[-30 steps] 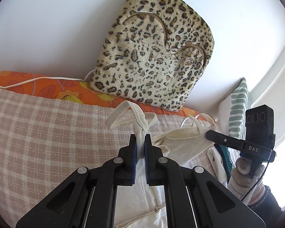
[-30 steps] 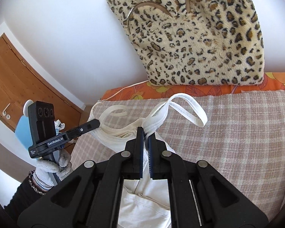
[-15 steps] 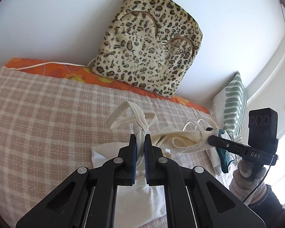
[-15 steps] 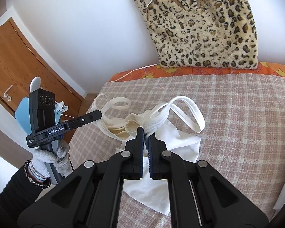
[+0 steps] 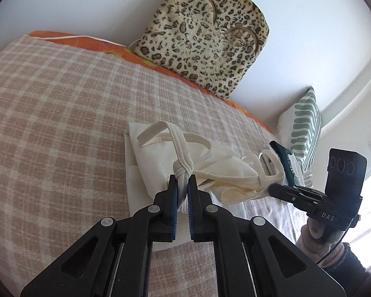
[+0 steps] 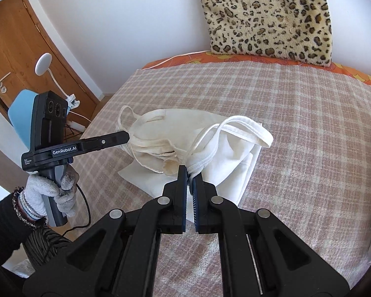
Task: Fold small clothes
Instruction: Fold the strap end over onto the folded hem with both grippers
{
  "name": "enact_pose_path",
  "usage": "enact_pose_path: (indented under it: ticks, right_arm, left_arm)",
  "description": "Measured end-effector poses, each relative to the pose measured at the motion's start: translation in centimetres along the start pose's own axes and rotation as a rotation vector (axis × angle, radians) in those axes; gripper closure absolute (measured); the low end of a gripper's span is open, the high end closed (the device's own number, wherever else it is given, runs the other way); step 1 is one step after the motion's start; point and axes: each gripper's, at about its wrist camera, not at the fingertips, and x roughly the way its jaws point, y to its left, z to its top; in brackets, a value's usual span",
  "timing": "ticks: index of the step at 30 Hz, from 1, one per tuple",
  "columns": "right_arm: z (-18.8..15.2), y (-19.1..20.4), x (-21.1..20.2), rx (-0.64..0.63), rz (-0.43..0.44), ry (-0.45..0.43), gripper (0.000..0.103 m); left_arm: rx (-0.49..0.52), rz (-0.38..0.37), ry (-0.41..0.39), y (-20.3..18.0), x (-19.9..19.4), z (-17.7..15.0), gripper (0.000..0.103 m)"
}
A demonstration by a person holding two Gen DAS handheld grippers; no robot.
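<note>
I see a bright room lit by daylight. In my left view the right edge glares white. Both views are sharp, with soft shadows. The round lens bends the bed (image 5: 61, 113) and darkens the corners.

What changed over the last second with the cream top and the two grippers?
Both grippers carried the cream top forward and down, folding its strap end over the part lying on the checked blanket. Left gripper and right gripper stayed clamped on the straps.

Cream garment (image 5: 217, 170); leopard-print cushion (image 5: 202, 42); beige-checked blanket (image 5: 49, 113).
</note>
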Motion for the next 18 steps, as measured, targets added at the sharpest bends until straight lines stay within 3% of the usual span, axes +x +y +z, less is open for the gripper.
enact_pose_path:
  ticks: [14, 18]
  right_arm:
    - [-4.0, -0.7, 1.0, -0.061, -0.125, 0.030, 0.098]
    - [-4.6, -0.7, 0.6, -0.075, -0.141, 0.033, 0.097]
  left_arm:
    - [-0.004, 0.019, 0.026, 0.7, -0.7, -2.9, 0.098]
    - [0.058, 0.037, 0.034, 0.0, -1.0, -3.7, 0.095]
